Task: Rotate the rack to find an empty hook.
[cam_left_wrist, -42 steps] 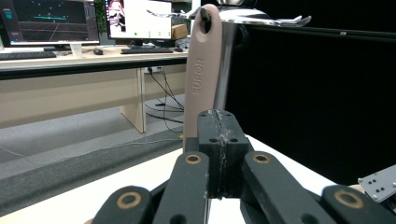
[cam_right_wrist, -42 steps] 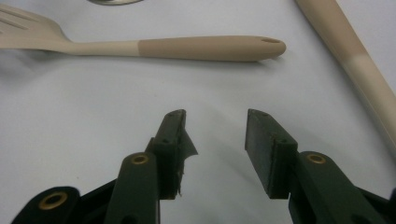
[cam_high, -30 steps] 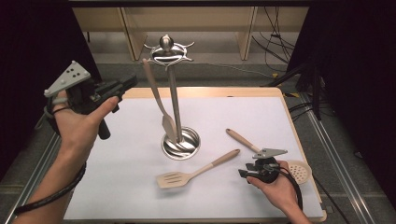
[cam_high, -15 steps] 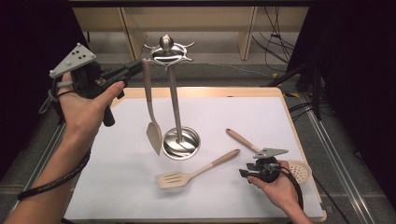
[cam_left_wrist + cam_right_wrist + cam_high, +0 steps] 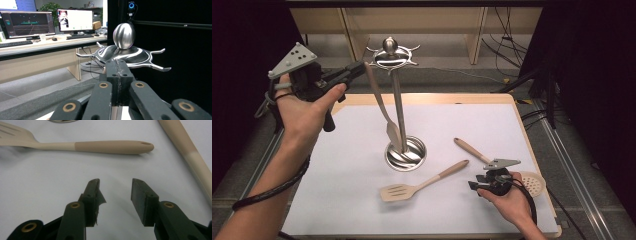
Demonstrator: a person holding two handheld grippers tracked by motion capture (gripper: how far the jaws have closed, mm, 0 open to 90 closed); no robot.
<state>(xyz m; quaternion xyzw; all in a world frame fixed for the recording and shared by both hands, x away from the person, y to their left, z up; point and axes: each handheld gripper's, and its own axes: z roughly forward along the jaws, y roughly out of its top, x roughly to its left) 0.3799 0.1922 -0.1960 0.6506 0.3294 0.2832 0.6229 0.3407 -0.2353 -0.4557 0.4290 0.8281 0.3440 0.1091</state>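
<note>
Steel spatula (image 5: 384,112) clenched in left gripper (image 5: 357,70) jaws beside chrome rack (image 5: 398,100), right gripper (image 5: 115,195) jaws released.

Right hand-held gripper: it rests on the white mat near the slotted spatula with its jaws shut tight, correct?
Not quite. The right hand-held gripper does rest on the white mat near the slotted spatula, but its jaws stand open with nothing between them, as the right gripper view shows.
</note>
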